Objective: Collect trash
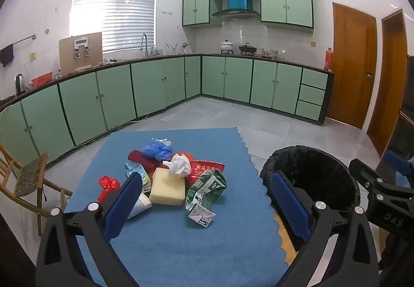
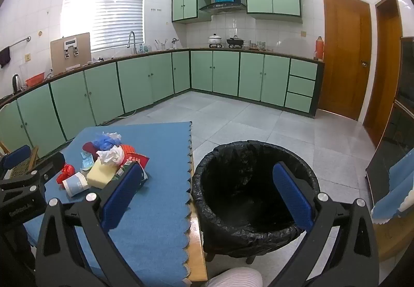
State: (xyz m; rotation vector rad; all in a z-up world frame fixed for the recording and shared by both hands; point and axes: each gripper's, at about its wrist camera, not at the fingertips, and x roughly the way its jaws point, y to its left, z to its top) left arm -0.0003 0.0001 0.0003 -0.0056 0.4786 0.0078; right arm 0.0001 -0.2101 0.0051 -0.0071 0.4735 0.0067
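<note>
While nothing is yet in either tool, I judge the task to be at its very start: every piece of trash lies on the blue mat (image 1: 168, 248) and the bin looks empty.

Going left to right in the left wrist view, I see a red plastic scrap (image 1: 108, 184), then a paper cup (image 1: 139, 205) on its side, partly behind my left finger. Next comes the yellow sponge (image 1: 167, 189) with a crumpled white tissue (image 1: 179, 165) at its far edge, a blue plastic bag (image 1: 157, 149) behind them, and the crushed green carton (image 1: 205, 193) at the near right of the heap. My left gripper (image 1: 207, 204) hangs above the mat's near side, spread wide and holding nothing.

Further right, just beside the table edge, stands the black-lined bin (image 2: 256, 183). My right gripper (image 2: 209, 196) hovers over its near rim, likewise wide apart and unloaded.

For the next move I would send the left gripper forward and down onto the green carton, the nearest and most exposed piece. It is light and crumpled, so the squeeze should land across its thicker body.
</note>
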